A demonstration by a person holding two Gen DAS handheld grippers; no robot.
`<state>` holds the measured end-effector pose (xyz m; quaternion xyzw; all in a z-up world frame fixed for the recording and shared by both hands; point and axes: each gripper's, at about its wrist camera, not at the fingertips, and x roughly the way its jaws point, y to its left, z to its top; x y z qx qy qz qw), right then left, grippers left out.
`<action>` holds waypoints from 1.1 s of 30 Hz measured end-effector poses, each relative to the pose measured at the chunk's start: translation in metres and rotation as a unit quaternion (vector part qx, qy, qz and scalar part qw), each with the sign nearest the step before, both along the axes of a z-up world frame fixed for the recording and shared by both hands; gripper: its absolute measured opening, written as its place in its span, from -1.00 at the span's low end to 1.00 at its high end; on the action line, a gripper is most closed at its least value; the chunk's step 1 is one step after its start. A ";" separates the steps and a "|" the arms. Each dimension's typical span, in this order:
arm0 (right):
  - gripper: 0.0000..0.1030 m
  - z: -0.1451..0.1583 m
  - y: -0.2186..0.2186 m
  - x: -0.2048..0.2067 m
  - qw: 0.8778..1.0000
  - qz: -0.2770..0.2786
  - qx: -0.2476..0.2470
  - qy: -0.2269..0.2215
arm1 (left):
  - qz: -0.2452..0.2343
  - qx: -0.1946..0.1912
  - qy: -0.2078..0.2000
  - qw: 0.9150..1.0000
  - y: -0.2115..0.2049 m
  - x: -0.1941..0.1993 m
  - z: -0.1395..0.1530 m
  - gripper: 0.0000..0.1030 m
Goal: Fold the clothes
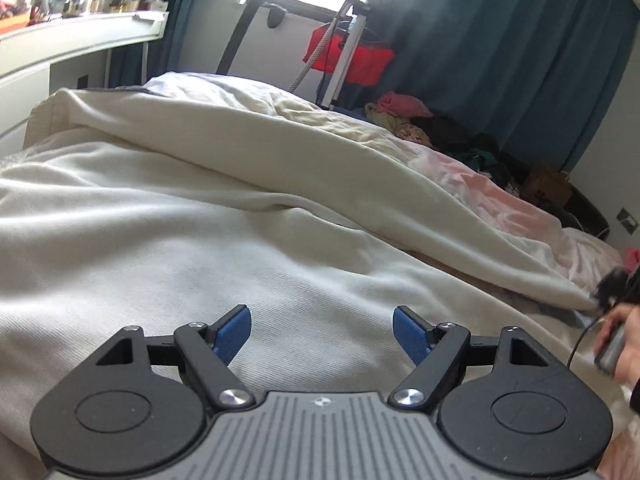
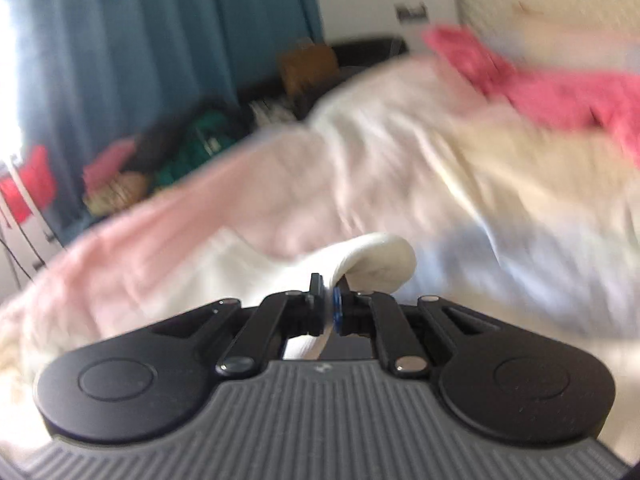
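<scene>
A large cream knit garment [image 1: 168,208] lies spread over the bed, with a long raised fold running from upper left down to the right. My left gripper [image 1: 322,330] is open and empty, its blue pads [image 1: 234,334] just above the garment's flat part. My right gripper [image 2: 328,306] is shut on an edge of the cream garment [image 2: 372,258], which curls up over the fingers. The right gripper and the hand holding it also show at the right edge of the left wrist view [image 1: 618,284], at the end of the raised fold. The right wrist view is motion-blurred.
A pale pink and white duvet [image 1: 500,200] covers the bed. A pink garment [image 2: 560,92] lies on the bed to the right. A pile of mixed clothes [image 1: 440,128] sits beyond the bed by teal curtains [image 1: 500,60]. A white desk [image 1: 72,44] stands far left.
</scene>
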<state>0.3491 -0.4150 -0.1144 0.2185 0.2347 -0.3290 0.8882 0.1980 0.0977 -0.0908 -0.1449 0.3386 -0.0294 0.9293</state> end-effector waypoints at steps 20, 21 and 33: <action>-0.86 -0.017 -0.034 -0.055 0.999 0.031 0.004 -0.025 | -0.034 0.039 -0.033 0.998 -0.019 -0.007 0.012 0.55; -0.85 -0.029 -0.036 -0.058 0.999 0.033 0.011 -0.011 | -0.035 0.041 -0.034 0.998 -0.020 -0.008 0.013 0.55; 0.50 0.002 -0.026 -0.099 0.997 0.057 0.053 -0.015 | -0.046 0.086 -0.062 0.993 -0.036 -0.032 0.034 0.58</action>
